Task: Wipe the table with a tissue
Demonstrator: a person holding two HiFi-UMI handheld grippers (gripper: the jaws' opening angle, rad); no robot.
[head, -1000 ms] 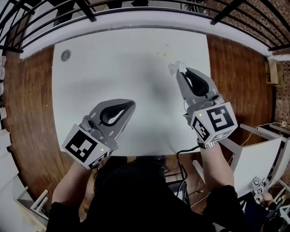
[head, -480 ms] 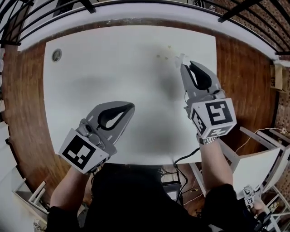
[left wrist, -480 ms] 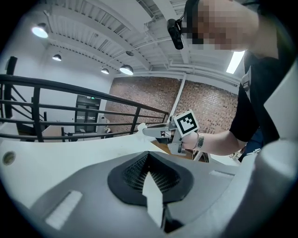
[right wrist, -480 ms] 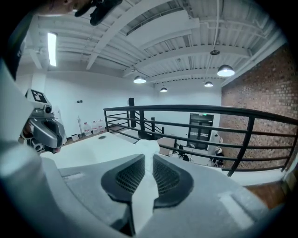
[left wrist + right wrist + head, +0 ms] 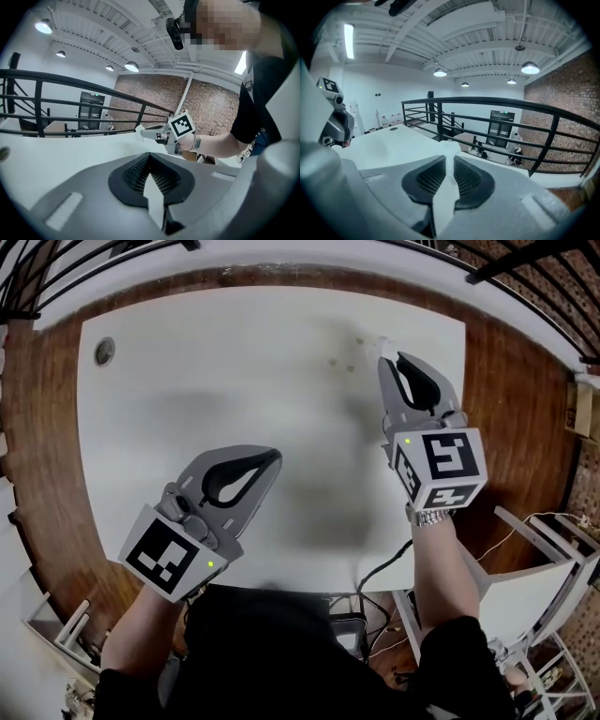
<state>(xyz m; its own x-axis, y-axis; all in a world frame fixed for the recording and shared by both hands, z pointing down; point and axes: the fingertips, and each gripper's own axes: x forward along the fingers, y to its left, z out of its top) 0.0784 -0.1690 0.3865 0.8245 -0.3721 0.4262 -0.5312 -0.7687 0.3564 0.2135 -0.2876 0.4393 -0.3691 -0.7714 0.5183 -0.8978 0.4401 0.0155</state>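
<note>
The white table (image 5: 187,381) carries a few small brownish spots (image 5: 334,361) near its far right corner. My right gripper (image 5: 382,360) hovers beside those spots, shut on a crumpled white tissue (image 5: 380,341) that sticks out past its tips. In the right gripper view the tissue (image 5: 450,149) is pinched between the jaws of the right gripper (image 5: 449,158). My left gripper (image 5: 273,457) sits over the table's near middle, shut and empty; its jaws meet in the left gripper view (image 5: 150,155), where the right gripper (image 5: 152,134) and the tissue (image 5: 139,128) show ahead.
A round grommet (image 5: 104,351) sits in the table's far left corner. A black railing (image 5: 525,259) runs behind the table. Wooden floor (image 5: 511,399) surrounds it. A black cable (image 5: 382,565) hangs at the near edge, and white furniture (image 5: 530,563) stands at the right.
The right gripper has carried the tissue forward and down, closer to the spots near the far right corner. The left gripper has sunk a little and stays shut.
</note>
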